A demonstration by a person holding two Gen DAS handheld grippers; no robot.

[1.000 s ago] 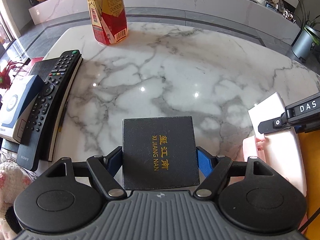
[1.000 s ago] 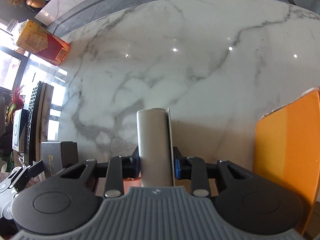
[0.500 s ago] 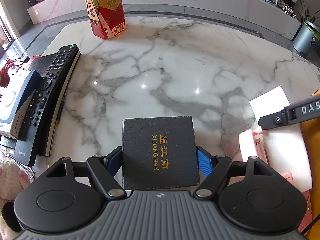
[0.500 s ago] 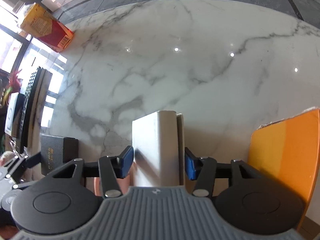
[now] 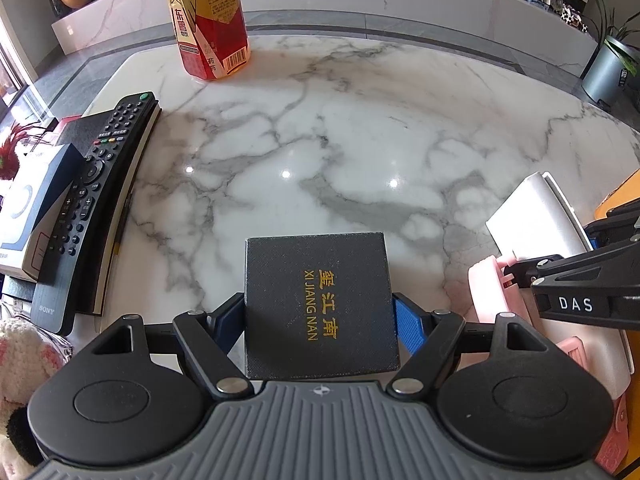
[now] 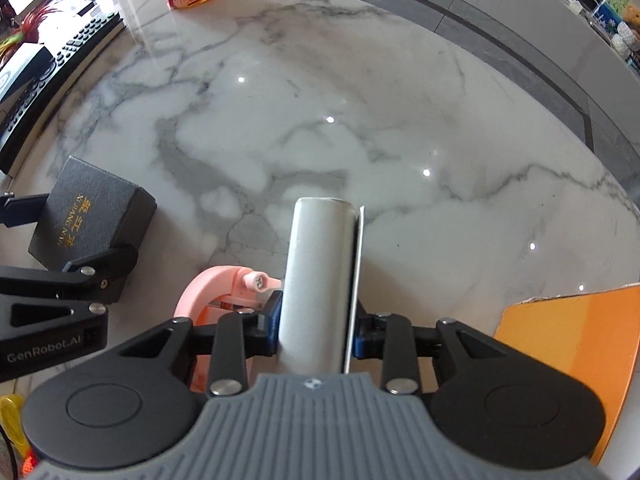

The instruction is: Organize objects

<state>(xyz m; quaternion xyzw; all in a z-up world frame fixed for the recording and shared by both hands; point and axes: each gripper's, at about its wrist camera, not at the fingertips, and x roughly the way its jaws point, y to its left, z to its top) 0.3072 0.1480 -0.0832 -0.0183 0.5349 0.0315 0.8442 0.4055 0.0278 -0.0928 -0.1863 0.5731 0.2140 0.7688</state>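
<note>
My left gripper (image 5: 322,320) is shut on a black box (image 5: 320,300) with gold lettering, held low over the marble table (image 5: 340,140). The same box shows at the left of the right wrist view (image 6: 92,216). My right gripper (image 6: 316,328) is shut on a white rounded box (image 6: 320,280) held on edge above the table; it also shows at the right of the left wrist view (image 5: 536,216). A pink object (image 6: 212,292) lies just under and left of the right gripper.
A red and yellow carton (image 5: 208,20) stands at the far left of the table. A black remote (image 5: 96,192) lies on a dark book at the left edge, beside a white and blue box (image 5: 28,216). An orange board (image 6: 568,356) is at the right.
The right gripper opened around the white box half a second ago and is shut on it again, now turned left so the black box and pink object show. The left gripper moved forward slightly.
</note>
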